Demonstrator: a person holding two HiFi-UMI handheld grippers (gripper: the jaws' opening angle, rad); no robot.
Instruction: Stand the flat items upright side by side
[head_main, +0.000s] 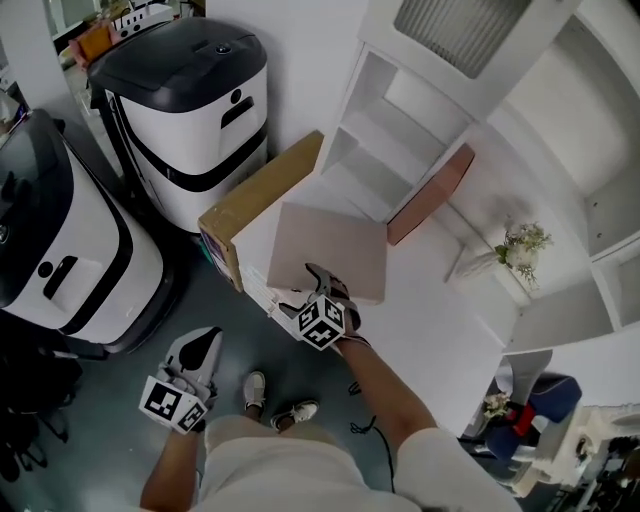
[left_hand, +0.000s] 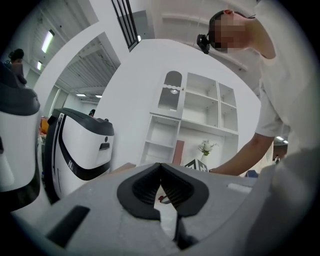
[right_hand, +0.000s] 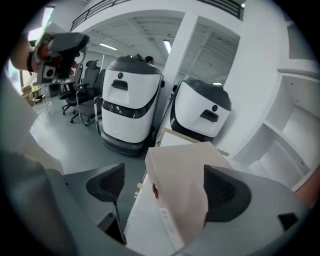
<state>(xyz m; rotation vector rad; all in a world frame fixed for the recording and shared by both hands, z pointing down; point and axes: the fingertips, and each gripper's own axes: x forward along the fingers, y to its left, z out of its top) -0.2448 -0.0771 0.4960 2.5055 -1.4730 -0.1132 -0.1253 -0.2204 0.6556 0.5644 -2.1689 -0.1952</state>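
The right gripper (right_hand: 167, 186) holds its jaws wide apart around, not gripping, the flat beige cardboard binder (head_main: 330, 250) lying at the white counter's (head_main: 430, 320) near edge; the left gripper (left_hand: 161, 187), jaws together, is empty; an off-centre pinch could likely tip the binder off.
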